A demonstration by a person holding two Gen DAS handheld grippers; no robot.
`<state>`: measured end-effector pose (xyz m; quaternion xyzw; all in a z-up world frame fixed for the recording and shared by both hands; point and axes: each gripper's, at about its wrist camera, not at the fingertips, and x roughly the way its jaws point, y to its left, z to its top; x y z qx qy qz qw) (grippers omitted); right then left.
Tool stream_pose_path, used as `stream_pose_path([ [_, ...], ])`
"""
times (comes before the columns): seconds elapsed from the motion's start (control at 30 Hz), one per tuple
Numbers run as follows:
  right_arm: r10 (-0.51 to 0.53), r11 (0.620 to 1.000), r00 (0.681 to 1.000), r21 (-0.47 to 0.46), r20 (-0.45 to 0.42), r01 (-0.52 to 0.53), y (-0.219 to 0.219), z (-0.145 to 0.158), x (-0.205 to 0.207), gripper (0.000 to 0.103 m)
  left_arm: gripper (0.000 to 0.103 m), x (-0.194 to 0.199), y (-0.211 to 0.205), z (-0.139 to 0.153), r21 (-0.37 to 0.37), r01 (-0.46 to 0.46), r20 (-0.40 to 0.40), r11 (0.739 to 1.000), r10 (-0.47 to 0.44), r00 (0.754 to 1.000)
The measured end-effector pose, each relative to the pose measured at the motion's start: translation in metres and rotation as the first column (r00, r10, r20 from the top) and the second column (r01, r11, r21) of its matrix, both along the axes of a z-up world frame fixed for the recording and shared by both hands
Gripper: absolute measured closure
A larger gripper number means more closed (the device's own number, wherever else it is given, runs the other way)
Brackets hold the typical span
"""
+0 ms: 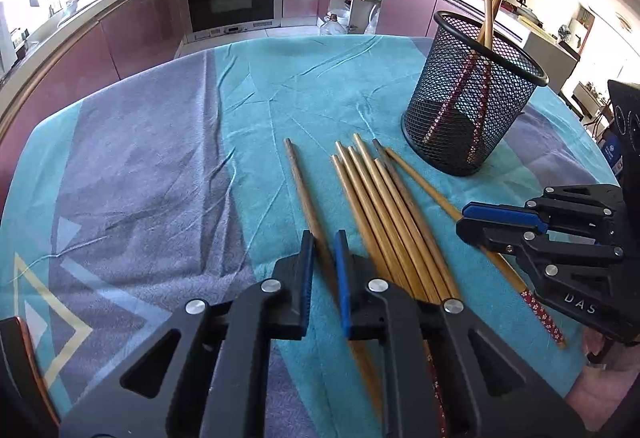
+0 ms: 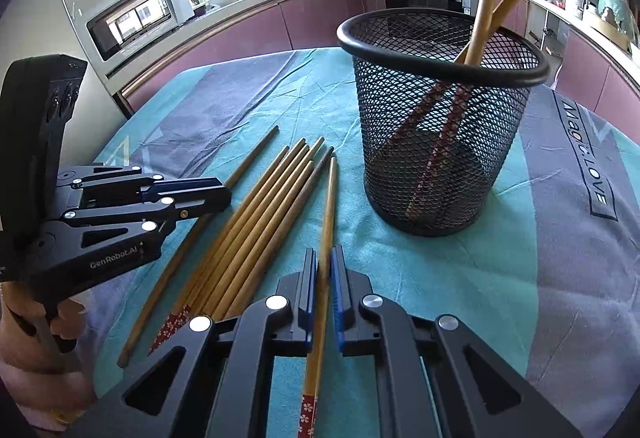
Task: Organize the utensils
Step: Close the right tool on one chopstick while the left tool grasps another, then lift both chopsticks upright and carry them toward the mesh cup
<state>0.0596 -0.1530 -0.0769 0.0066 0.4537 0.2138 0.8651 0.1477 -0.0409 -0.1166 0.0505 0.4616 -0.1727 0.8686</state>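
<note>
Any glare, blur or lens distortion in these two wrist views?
Left wrist: sharp; fisheye bends the counter, window at left blown out, mesh basket clear. Right wrist: sharp too; window glare at top, corners vignetted, chopsticks crisp.

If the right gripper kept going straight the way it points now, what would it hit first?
Probably the tablecloth: the right gripper, shut on a chopstick, points down along it at the cloth. The mesh cup stands further off to the right, likely outside that line.
</note>
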Motion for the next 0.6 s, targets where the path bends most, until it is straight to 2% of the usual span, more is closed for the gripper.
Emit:
stream_pose_path([
  [0.23, 0.009, 0.999, 1.0, -0.043, 0.024, -0.008, 0.008, 0.002, 0.004, 0.096, 0.086, 0.007, -0.004, -0.001, 0.012, -0.009, 0.004, 1.0, 0.009, 1.0],
  [0.33, -0.001, 1.0, 1.0, -0.015, 0.017, 0.002, 0.004, 0.001, 0.005, 0.097, 0.091, 0.007, -0.005, -0.001, 0.015, -0.026, 0.009, 1.0, 0.026, 1.0],
  [0.6, -0.013, 0.999, 0.999, 0.044, 0.034, 0.011, -0.014, 0.01, -0.003, 0.098, 0.094, 0.0, 0.003, 0.003, -0.044, -0.055, 0.003, 0.997, 0.056, 0.998],
])
